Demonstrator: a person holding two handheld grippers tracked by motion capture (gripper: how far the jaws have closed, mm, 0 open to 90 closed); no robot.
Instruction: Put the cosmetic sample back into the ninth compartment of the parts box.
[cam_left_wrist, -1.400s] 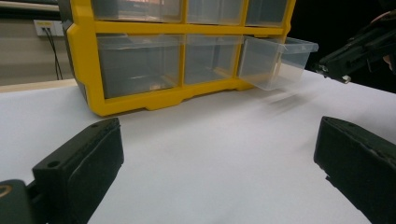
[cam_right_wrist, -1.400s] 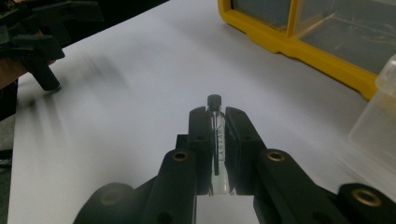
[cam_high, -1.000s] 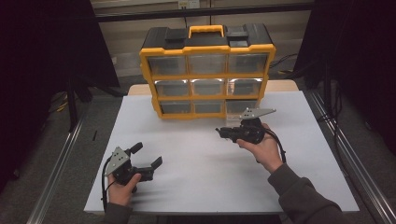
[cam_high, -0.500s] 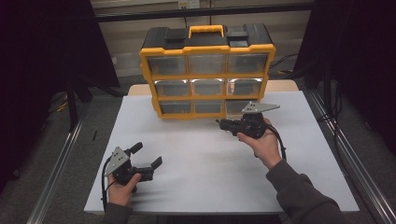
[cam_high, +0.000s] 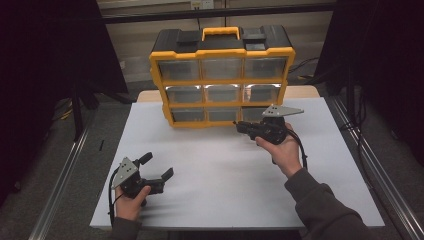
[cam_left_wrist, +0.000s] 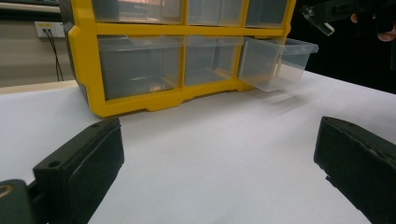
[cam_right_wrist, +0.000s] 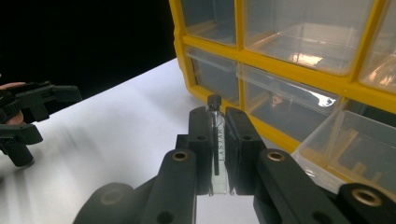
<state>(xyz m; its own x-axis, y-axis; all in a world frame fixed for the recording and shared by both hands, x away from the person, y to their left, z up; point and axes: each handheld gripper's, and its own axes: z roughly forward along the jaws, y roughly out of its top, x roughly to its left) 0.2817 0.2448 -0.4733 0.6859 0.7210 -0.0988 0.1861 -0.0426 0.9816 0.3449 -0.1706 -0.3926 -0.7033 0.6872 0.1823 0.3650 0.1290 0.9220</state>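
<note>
Right gripper view: a slim clear glass vial with black cap is clamped upright between the right gripper jaws, beside the pulled-out clear plastic drawer of the yellow organiser, probably for dropping in. Left gripper is parked gaping, empty, on the white table.

The organiser has a smooth yellow and black plastic frame with a slight sheen, and its drawers are clear glossy plastic that catches bright glints, as does the one pulled-out drawer at the bottom row. The tabletop looks like a matt, smooth white sheet, faintly reflective near the organiser. Both the left gripper and the right gripper have matt black plastic jaws with a slightly grainy surface and brass-coloured metal rivets, and the right one clamps a thin clear glassy vial with a black cap; the grey plate on top of it looks like dull flat metal.
</note>
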